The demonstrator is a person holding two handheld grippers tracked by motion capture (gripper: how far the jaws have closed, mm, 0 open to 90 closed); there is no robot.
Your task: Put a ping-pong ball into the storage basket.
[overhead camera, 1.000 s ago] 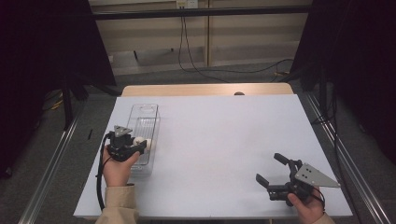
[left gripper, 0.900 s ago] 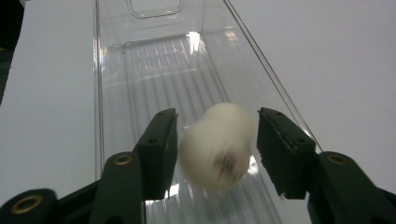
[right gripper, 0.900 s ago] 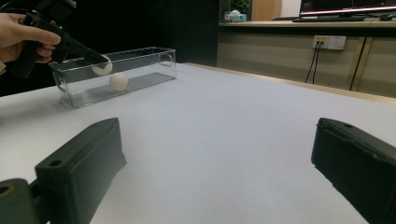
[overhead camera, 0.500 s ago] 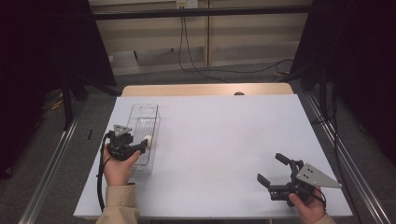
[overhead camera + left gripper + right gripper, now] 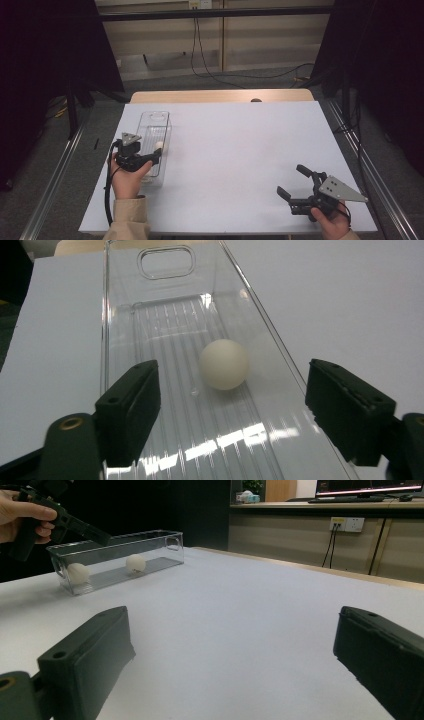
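Note:
A clear plastic bin (image 5: 150, 131) lies lengthwise at the table's left. A white ball (image 5: 159, 145) rests on its ribbed floor. My left gripper (image 5: 155, 155) hovers over the bin's near end; its jaws have just been opening and stand apart. In the left gripper view the ball (image 5: 224, 364) lies free on the bin (image 5: 165, 315) floor, just ahead of the open left gripper (image 5: 235, 407), touching neither pad. The right gripper view shows two balls in the bin (image 5: 165, 542): one mid-bin (image 5: 135, 563), one at the near end (image 5: 77, 573). My right gripper (image 5: 290, 180) stands open and empty near the front right.
A white sheet (image 5: 240, 150) covers the table, and a wooden strip (image 5: 220, 96) runs along its far edge. Metal rails (image 5: 367, 165) flank both sides. Cables hang on the back wall (image 5: 200, 45). Dark curtains stand left and right.
The left gripper's jaws have opened and the white ball they held now lies loose in the bin, slightly farther along. Both hands kept their places; the right gripper is unchanged.

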